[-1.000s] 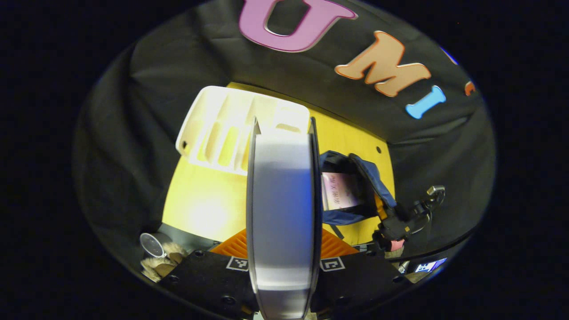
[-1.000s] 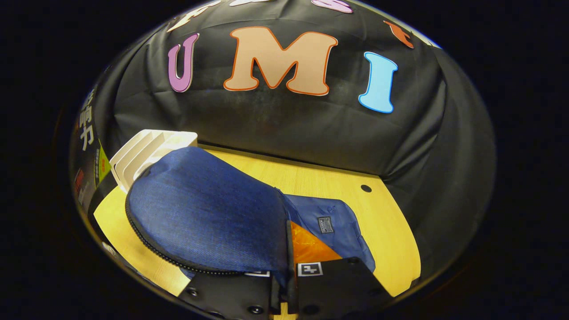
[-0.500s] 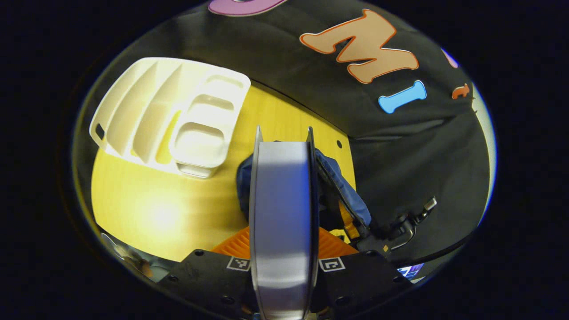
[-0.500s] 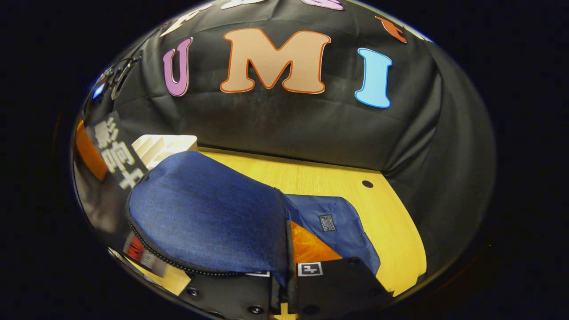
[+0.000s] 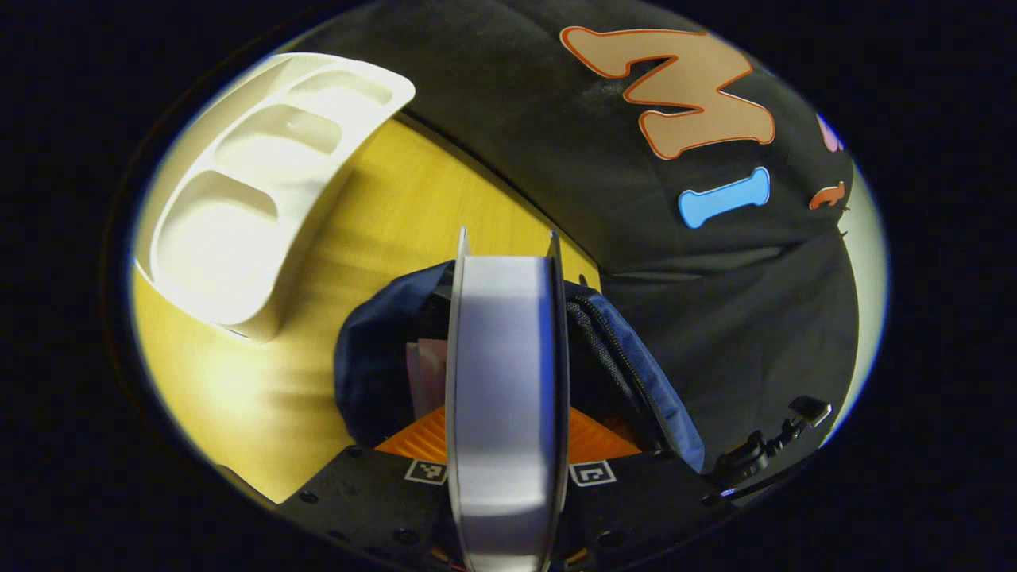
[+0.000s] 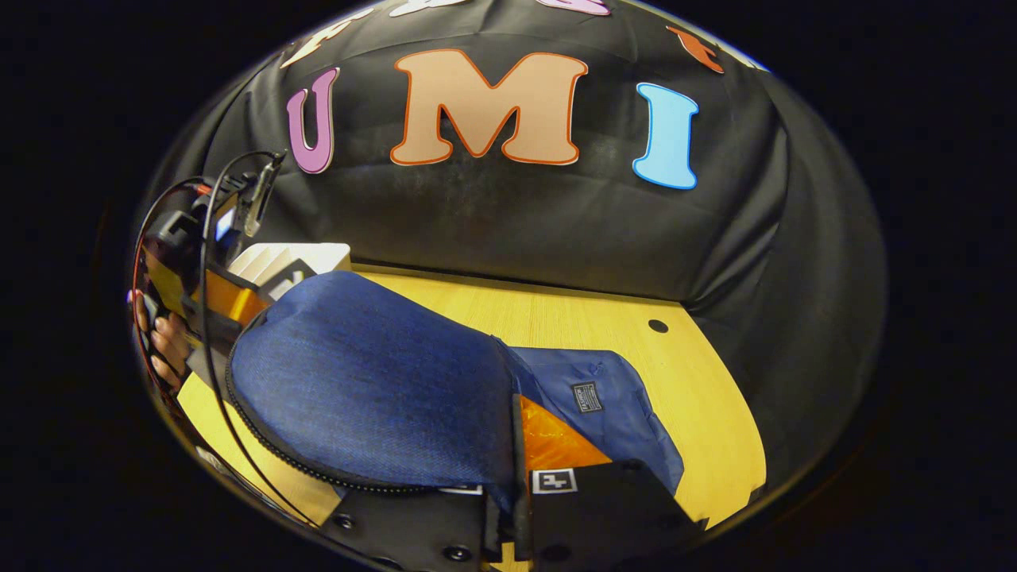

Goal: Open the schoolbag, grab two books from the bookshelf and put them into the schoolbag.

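The left gripper (image 5: 505,318) has swung from the white plastic slotted bookshelf (image 5: 262,183) over to the open mouth of the dark blue fabric schoolbag (image 5: 373,373). Half a second ago the bag lay further ahead and the shelf sat broad in the left gripper view; now the shelf has slid to the upper left edge and the bag's zipped rim sits just under the fingers. These fingers are closed on a thick book with a pale page edge (image 5: 502,381), held upright with its covers pressed on both sides. I judge the book is about to go in, which would finish the second of the two.

The right gripper (image 6: 508,508) is clamped shut on the blue denim flap (image 6: 373,389) of the schoolbag, holding it lifted off the yellow wooden desk (image 6: 699,397) as before, so the opening stays wide.

Inside the bag a pinkish paper shape (image 5: 429,369) shows beside the held book; it is probably the first book, though most of it is hidden. The held book blocks the bag's interior, so its depth cannot be told.
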The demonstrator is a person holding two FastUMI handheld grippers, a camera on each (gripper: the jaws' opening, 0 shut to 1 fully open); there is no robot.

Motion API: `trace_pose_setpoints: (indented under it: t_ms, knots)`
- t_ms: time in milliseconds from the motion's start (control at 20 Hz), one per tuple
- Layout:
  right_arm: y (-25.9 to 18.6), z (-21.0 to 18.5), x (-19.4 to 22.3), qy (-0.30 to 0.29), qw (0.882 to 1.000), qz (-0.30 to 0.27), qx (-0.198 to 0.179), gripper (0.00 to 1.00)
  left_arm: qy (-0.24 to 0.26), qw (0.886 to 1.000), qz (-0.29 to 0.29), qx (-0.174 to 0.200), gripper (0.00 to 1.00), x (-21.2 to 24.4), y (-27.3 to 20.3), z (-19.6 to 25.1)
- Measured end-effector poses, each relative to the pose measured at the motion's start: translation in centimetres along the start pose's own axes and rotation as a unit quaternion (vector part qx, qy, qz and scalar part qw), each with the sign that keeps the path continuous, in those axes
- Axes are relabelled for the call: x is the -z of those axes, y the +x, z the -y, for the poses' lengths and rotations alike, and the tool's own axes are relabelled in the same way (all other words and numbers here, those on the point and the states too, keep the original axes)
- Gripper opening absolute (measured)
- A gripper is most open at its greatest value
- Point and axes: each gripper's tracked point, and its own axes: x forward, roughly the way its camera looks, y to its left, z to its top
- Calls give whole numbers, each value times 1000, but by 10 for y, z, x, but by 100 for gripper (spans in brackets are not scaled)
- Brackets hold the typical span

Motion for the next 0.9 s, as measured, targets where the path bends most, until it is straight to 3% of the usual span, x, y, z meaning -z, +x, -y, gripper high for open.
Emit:
trace_pose_setpoints:
  t_ms: [200, 400, 650, 900]
  knots:
    - [-2, -1, 1, 12, 1000, 3, -7, 7, -12, 999, 5, 51, 39, 15, 30, 9]
    - [-4, -5, 2, 15, 1000, 7, -17, 8, -84, 993, 0, 84, 39, 28, 66, 6]
    - [-5, -10, 2, 14, 1000, 9, -24, 8, -123, 987, 14, 101, 39, 43, 96, 6]
    - [-8, -5, 2, 24, 999, 11, -21, 8, -112, 990, 19, 89, 39, 44, 104, 7]
